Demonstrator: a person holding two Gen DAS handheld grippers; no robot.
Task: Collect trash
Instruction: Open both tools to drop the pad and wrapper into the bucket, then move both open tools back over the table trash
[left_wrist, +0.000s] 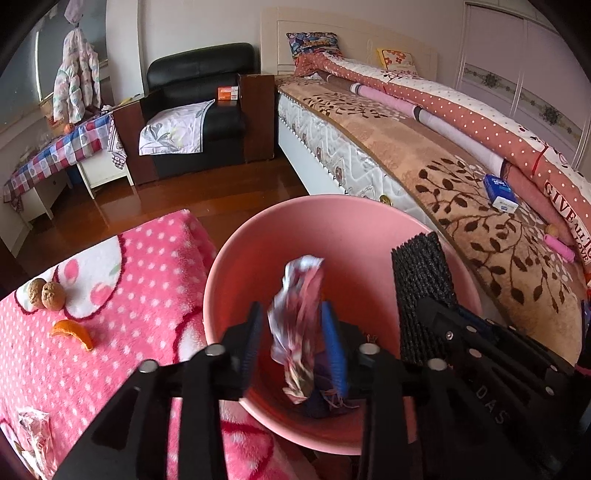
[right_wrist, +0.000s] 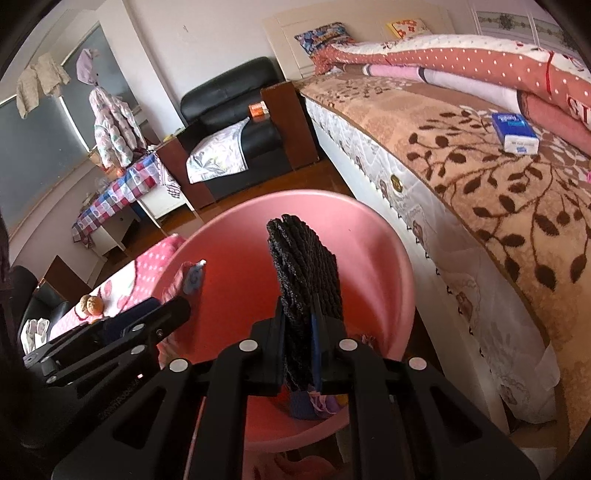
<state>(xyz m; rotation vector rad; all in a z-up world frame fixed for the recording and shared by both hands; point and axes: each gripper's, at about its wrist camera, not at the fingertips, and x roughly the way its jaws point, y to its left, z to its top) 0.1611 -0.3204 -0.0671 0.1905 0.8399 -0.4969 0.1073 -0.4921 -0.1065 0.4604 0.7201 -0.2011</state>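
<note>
Left wrist: left tongs (left_wrist: 293, 339) parted, crumpled wrapper (left_wrist: 297, 325) loose between them over pink bin (left_wrist: 229, 258). Right tongs (right_wrist: 298, 343) clamp a black mesh piece (right_wrist: 304, 266).

We see our left gripper (left_wrist: 295, 343) and right gripper (right_wrist: 299, 347) built alike: matte black angular linkage arms with cut-out slots, round silver pins at the joints, small screws along the sides, blue ribbed pads inside the fingers, and faint embossed lettering.
</note>
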